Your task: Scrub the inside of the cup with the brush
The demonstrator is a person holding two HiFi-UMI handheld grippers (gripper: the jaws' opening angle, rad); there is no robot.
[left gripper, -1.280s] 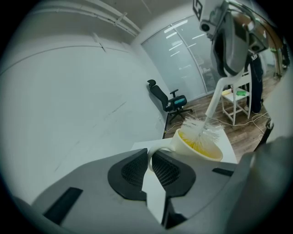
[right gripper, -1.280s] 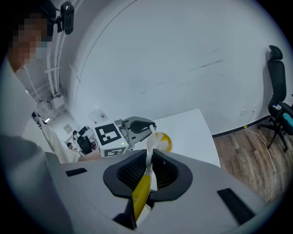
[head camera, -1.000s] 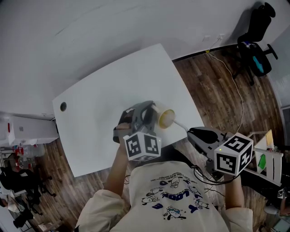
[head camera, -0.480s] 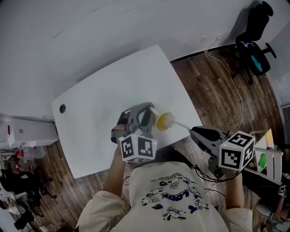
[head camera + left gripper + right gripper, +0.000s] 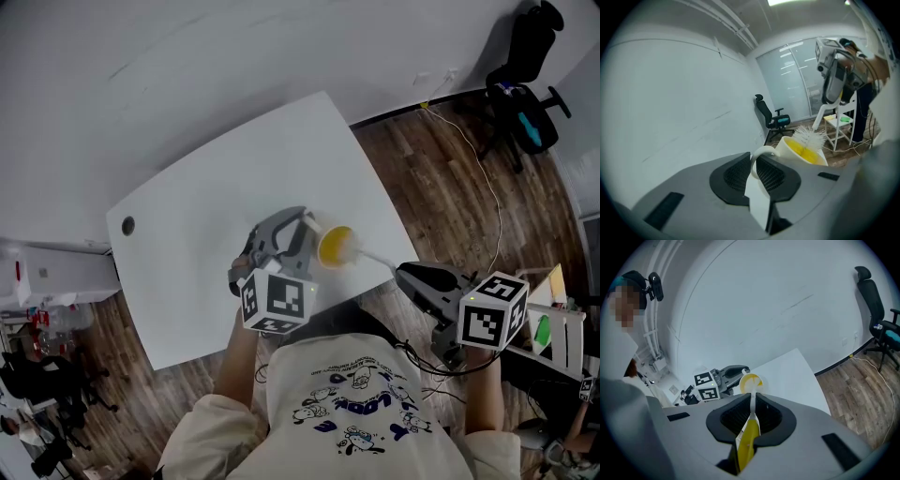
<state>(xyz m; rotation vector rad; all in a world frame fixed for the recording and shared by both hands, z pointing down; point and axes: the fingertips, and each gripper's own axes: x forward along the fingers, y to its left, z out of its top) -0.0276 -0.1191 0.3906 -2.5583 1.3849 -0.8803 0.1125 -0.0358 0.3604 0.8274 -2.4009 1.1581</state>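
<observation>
Your left gripper (image 5: pixel 756 174) grips the cup (image 5: pixel 336 247) by its handle above the white table (image 5: pixel 206 197), mid-frame. Your right gripper (image 5: pixel 751 417) pinches the brush (image 5: pixel 749 437). Only the left gripper view shows the bristles (image 5: pixel 809 137) inside the rim. An office chair (image 5: pixel 530 89) stands upper right.

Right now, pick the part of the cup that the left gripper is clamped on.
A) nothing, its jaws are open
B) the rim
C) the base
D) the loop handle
D: in the left gripper view, the left gripper is shut on the white loop handle of the cup, and the rim and base sit beyond the jaws.
</observation>
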